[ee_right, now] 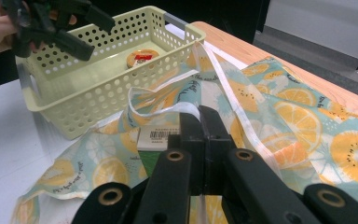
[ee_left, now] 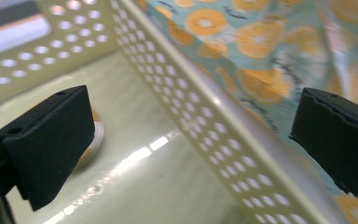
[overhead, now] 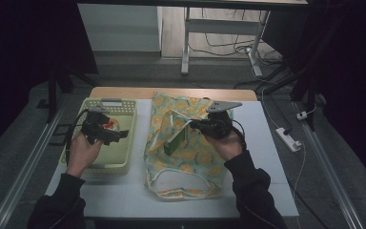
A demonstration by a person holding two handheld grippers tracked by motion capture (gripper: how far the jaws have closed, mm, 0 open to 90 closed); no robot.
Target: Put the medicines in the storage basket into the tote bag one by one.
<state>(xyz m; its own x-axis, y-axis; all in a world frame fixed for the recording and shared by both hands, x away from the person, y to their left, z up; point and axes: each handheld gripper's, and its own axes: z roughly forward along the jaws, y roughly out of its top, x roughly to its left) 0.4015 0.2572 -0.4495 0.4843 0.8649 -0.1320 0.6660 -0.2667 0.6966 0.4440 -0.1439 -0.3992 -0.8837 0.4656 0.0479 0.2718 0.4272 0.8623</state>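
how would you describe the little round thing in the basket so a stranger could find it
Start at the pale yellow-green perforated basket on the left of the table, beside the orange-slice print fabric bag. On its floor, toward the far end, lies a small round flat container with a tan lid and a red label. It is the one item seen in the basket; the green box sits at the bag instead.

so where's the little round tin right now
The round tin lies on the basket floor at the table's left in the high view, under the open left gripper.
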